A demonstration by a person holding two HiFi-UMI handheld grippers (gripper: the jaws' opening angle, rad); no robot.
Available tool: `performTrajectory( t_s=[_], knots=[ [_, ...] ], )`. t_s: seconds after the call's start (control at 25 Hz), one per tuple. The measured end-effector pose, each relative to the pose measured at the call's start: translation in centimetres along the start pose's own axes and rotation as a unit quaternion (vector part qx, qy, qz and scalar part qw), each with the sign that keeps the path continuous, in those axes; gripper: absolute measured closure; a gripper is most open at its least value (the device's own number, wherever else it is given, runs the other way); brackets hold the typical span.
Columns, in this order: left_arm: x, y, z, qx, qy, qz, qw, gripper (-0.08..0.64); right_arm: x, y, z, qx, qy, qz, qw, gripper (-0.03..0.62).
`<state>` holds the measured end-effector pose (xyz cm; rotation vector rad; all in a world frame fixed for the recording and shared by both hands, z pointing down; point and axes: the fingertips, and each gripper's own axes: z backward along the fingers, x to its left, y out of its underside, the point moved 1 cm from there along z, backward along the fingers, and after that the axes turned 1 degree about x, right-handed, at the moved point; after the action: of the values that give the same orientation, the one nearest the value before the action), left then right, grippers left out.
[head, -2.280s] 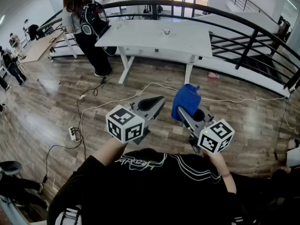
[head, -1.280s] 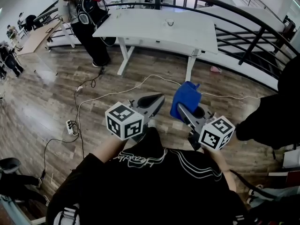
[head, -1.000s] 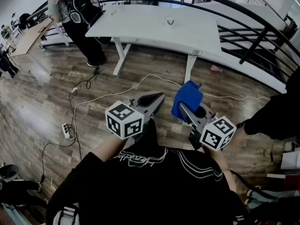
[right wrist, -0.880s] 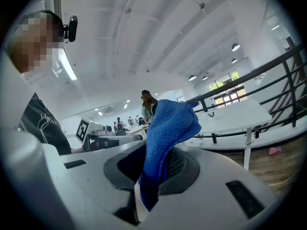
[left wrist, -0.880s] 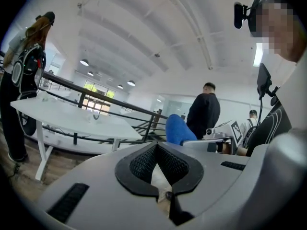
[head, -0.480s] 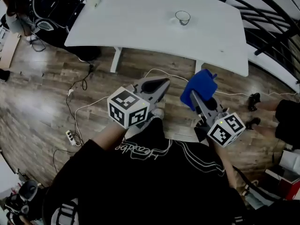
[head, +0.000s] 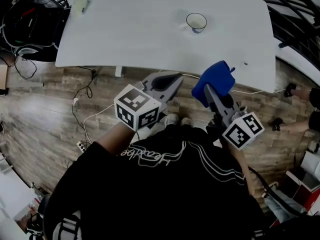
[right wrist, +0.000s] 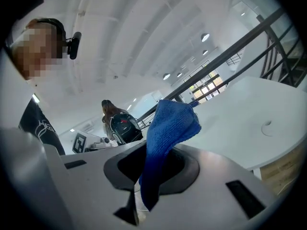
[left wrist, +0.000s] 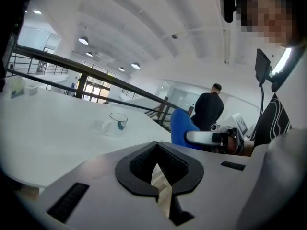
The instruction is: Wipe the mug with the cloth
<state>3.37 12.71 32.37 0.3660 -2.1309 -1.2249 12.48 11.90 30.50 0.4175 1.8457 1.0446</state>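
Cloth (right wrist: 168, 123) is clamped in the right claw (right wrist: 134, 202); the left claw (left wrist: 163, 195) is closed, empty.

Black top (head: 150, 194), white line print, grey left hand-held gripper (head: 176, 78), grey right hand-held gripper (head: 209, 90), black-and-white marker cubes (head: 137, 112)

There is one clear glass mug (head: 196, 22), one blue microfibre cloth (head: 214, 80), one white rectangular table (head: 140, 29), and two grey grippers: left gripper (head: 173, 79), right gripper (head: 209, 90).

Glass mug (head: 196, 22) upright — blue cloth (head: 215, 81) bunched.
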Motion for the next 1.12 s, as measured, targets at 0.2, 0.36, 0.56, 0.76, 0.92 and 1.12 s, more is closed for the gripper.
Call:
performTrajectory(
  t_s=[0.2,0.36,0.56,0.76,0.92,1.12],
  knots=[
    [4.1,-0.6,-2.8,0.025,-0.046,-0.015,0.9985,0.554,-4.0,0.3,-2.0,0.012,-0.019,-0.036,0.999,0.541],
    [6.9,-0.8,-5.1,0.048,-0.086,-0.023,0.9949,0.554,-6.9,-0.4,-4.0,0.021,-0.033,-0.058,0.998,0.541],
    [8.7,-1.4,-7.4,0.054,-0.086,-0.037,0.9941,0.554,-8.3,-0.5,-6.0,0.022,-0.035,-0.08,0.996,0.541],
    [11.9,-1.1,-7.6,0.065,-0.077,-0.04,0.9942,0.552,-8.9,-0.4,-7.6,-0.001,-0.005,-0.114,0.993,0.541],
    [14.7,-2.7,-9.3,0.072,-0.054,-0.058,0.9942,0.55,-9.8,-1.6,-9.3,-0.035,0.023,-0.128,0.991,0.541],
    [17.0,-2.1,-11.2,0.11,0.015,-0.095,0.9893,0.455,-9.9,-1.7,-11.5,-0.096,0.055,-0.166,0.98,0.541]
  ],
)
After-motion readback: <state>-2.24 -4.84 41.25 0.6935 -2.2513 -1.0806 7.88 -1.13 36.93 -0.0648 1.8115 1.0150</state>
